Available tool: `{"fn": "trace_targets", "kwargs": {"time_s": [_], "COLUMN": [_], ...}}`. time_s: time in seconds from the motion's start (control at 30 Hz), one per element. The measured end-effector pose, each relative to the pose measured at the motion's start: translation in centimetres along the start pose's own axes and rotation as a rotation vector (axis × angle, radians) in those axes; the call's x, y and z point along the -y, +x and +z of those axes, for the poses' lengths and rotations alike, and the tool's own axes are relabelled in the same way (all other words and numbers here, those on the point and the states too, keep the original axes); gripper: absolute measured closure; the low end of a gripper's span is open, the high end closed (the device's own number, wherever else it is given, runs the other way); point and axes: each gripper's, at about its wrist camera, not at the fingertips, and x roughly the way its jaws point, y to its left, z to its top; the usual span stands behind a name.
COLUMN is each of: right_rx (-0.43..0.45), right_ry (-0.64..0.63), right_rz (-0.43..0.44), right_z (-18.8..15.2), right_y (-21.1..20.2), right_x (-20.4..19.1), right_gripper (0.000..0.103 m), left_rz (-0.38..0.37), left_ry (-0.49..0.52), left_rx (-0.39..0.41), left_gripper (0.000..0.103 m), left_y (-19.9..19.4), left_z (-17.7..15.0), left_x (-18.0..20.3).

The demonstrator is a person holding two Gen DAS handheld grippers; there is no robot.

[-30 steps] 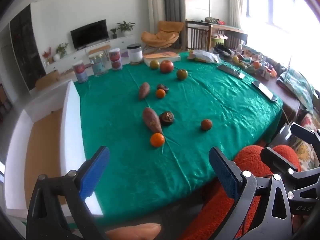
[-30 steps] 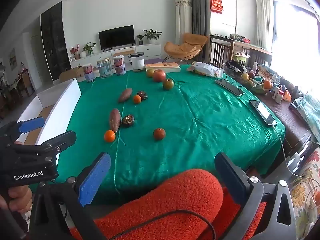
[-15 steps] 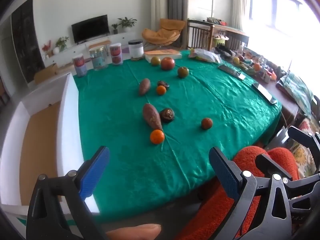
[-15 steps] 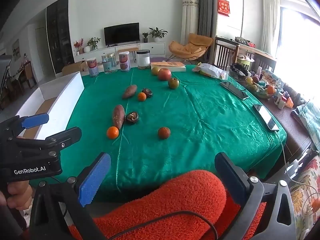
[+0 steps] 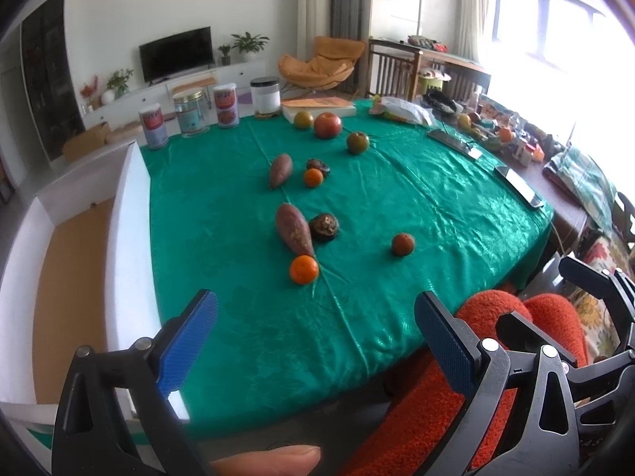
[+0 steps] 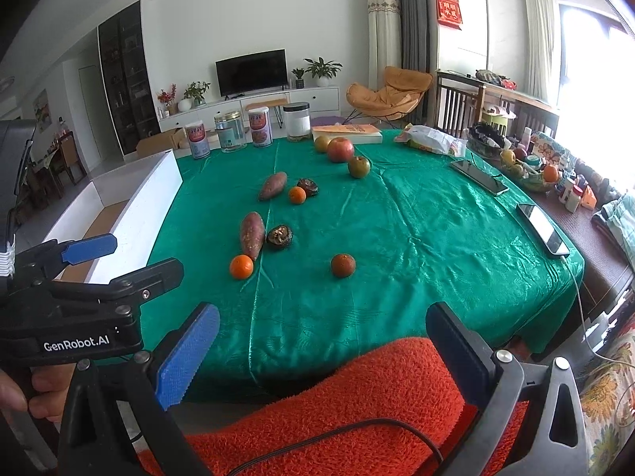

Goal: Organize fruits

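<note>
Produce lies scattered on a green tablecloth (image 5: 416,218): a near orange (image 5: 304,269), a sweet potato (image 5: 294,228), a dark mushroom-like piece (image 5: 324,227), a reddish-brown fruit (image 5: 403,244), and farther off another sweet potato (image 5: 281,169), a small orange (image 5: 313,177), a green-brown fruit (image 5: 357,142) and a red apple (image 5: 328,125). My left gripper (image 5: 317,337) hangs open and empty short of the table's near edge. My right gripper (image 6: 321,349) is open and empty too, over an orange-red chair back (image 6: 357,396). The near orange (image 6: 241,266) and reddish-brown fruit (image 6: 343,264) lie ahead of it.
A white box with a brown floor (image 5: 123,218) stands along the table's left side. Several tins and jars (image 5: 226,105) and a flat yellow box (image 5: 317,105) line the far edge. Phones (image 6: 541,230) and clutter sit at the right.
Both grippers have risen a little and edged toward the table; the fruit sits slightly lower in view. Nothing on the cloth has moved, and both stay open.
</note>
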Motion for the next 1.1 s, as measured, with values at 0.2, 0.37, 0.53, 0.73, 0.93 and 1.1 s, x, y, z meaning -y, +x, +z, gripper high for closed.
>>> {"fn": "trace_targets", "kwargs": {"time_s": [0.2,0.37,0.53,0.73,0.93,1.1], "right_rx": [-0.011,-0.005,-0.006,-0.005,-0.008,-0.008], "right_ry": [0.018,0.014,0.015,0.022,0.018,0.017], "right_rz": [0.017,0.016,0.03,0.045,0.04,0.03], "right_z": [-0.18,-0.15,-0.22,-0.2,-0.23,-0.23], "right_y": [0.34,0.34,0.34,0.34,0.35,0.34], "right_x": [0.33,0.27,0.12,0.18,0.02,0.05], "right_gripper": [0.0,0.0,0.0,0.0,0.0,0.0], "left_rz": [-0.004,-0.006,-0.006,-0.005,-0.005,-0.007], "left_ry": [-0.014,-0.016,-0.021,-0.021,-0.02,-0.023], "left_rx": [-0.006,-0.007,-0.005,-0.007,-0.005,-0.001], "left_gripper": [0.003,0.003,0.003,0.003,0.003,0.003], "left_y": [-0.12,-0.14,-0.13,0.07,0.06,0.1], "left_z": [-0.01,-0.02,-0.04,0.08,0.1,0.14], "left_x": [-0.18,-0.23,-0.39,-0.46,-0.46,-0.5]}}
